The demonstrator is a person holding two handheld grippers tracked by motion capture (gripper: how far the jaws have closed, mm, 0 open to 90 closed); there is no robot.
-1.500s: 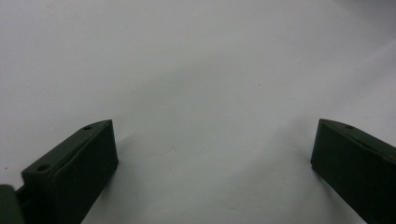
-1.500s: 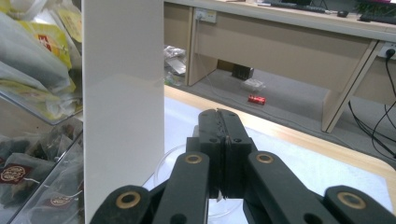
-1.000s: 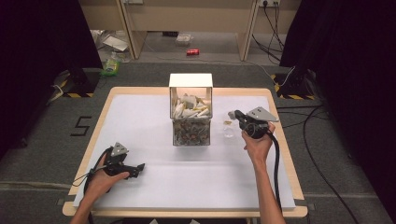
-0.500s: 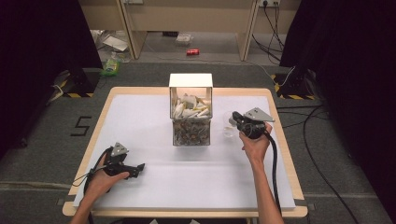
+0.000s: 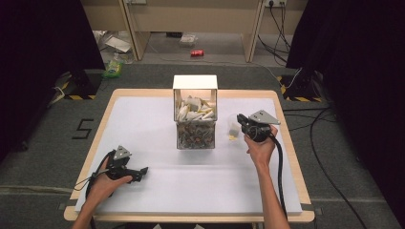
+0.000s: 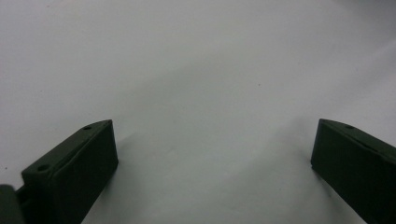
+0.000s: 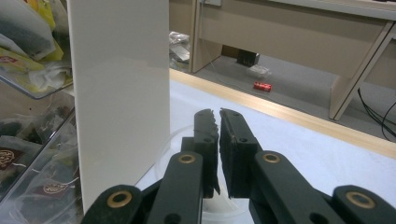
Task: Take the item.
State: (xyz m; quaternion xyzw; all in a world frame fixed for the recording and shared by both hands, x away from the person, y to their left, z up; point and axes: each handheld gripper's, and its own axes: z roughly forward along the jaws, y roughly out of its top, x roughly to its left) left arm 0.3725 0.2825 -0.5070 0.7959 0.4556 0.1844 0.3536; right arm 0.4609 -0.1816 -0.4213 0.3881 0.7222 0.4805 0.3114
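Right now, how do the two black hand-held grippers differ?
The left gripper lies low at the near left of the white table, jaws wide apart with nothing between them. The right gripper is held beside the clear box of tea bags, above a small clear cup, jaws almost together. Both carry grey plates and trailing cables.

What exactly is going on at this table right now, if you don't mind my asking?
A person holds a gripper in each hand at a white table. The right gripper, jaws nearly shut, hangs over a small clear cup with something yellowish in it, beside a clear box full of tea bags. Whether it grips anything thin, I cannot tell. The left gripper rests open on the table near the front left corner, holding nothing.
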